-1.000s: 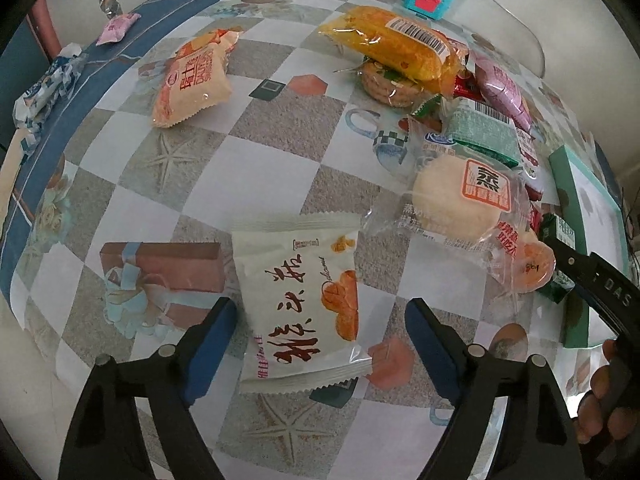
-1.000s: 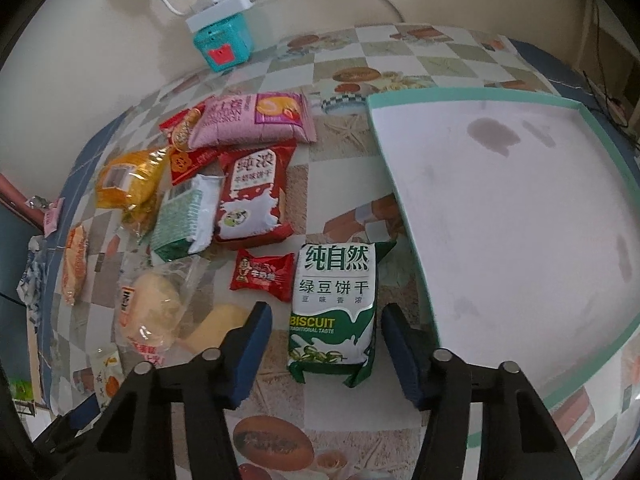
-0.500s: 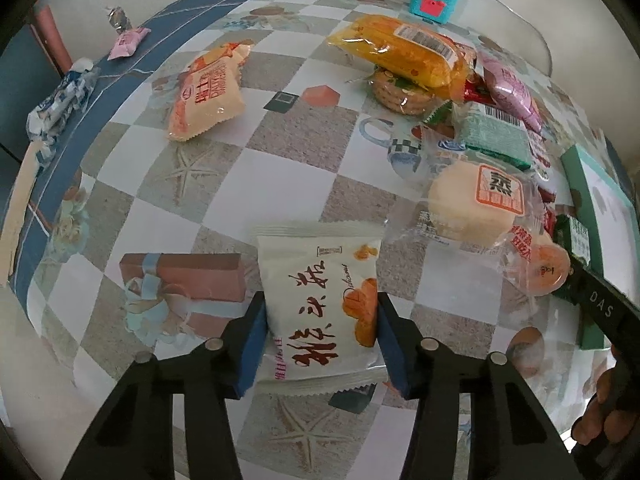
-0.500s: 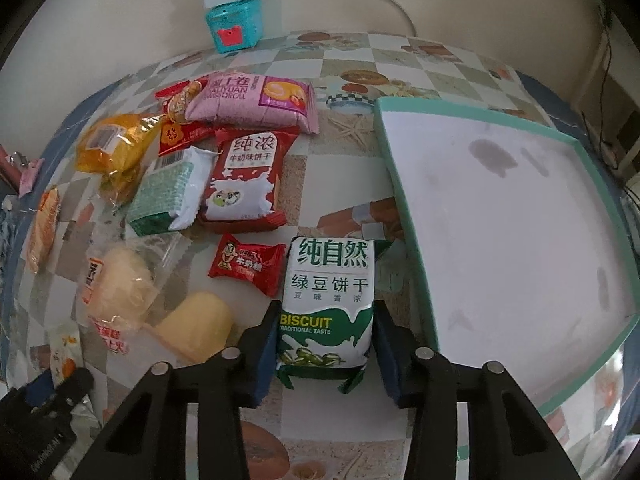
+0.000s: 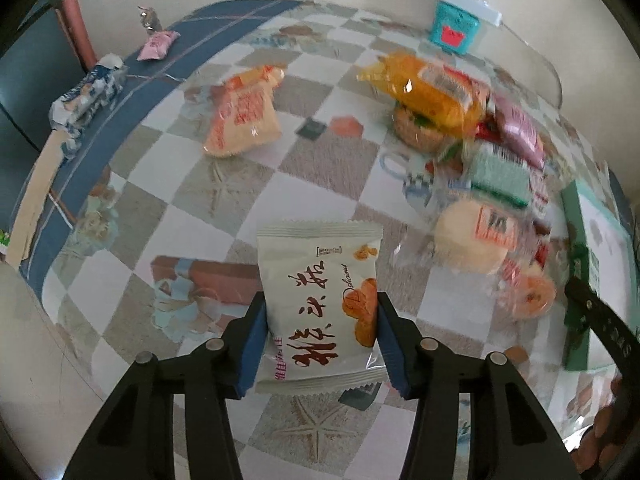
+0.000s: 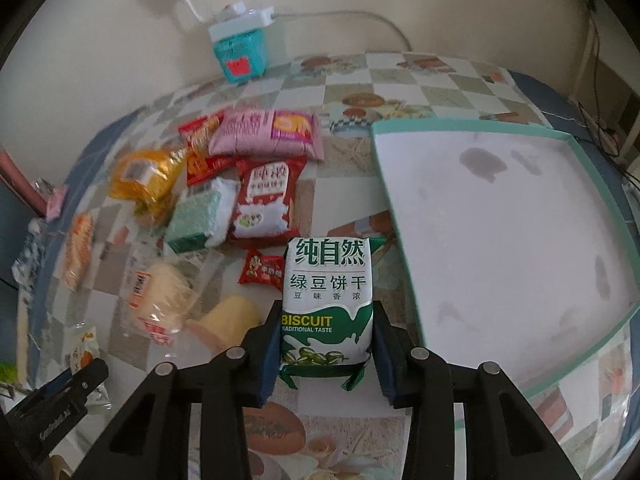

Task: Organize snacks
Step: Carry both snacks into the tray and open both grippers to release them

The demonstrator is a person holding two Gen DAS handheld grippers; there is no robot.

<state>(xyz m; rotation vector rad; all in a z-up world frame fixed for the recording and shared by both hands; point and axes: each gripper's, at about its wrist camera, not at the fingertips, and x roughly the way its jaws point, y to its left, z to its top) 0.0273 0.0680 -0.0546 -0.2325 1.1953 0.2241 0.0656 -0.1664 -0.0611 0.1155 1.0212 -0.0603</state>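
Jaws on both sides have closed in the last second: a moment ago each pair stood wide around a packet lying flat, and now the left gripper (image 5: 320, 338) pinches the white packet with orange biscuits printed on it (image 5: 320, 300) by its two long edges, blue pads pressed flat to the wrapper, while the right gripper (image 6: 326, 354) is clamped the same way on the green-and-white biscuit pack (image 6: 328, 300). Both packets look slightly raised off the cloth, their far ends tipped up toward the cameras, so the pick-up seems done and the carry is what remains. My reading is that the pair is bound for the shallow teal-rimmed tray (image 6: 404, 236), which sits just right of the green pack and holds nothing yet; its white floor shows a few dark stains.

Beyond the right gripper lies the unsorted heap: a small red sweet (image 6: 262, 270), a red-and-white milk biscuit pack (image 6: 266, 200), a speckled green pack (image 6: 200, 216), a pink pack (image 6: 268, 134) and a yellow wrapped roll (image 6: 146, 172). An orange packet (image 5: 242, 116) lies apart on the left.

Everything rests on a table under a glossy checked cloth (image 5: 168, 224) printed with starfish, gift boxes and cups, edged in blue. At the far edge stands a teal box (image 6: 240, 50) with a white power strip on top, against a plain cream wall
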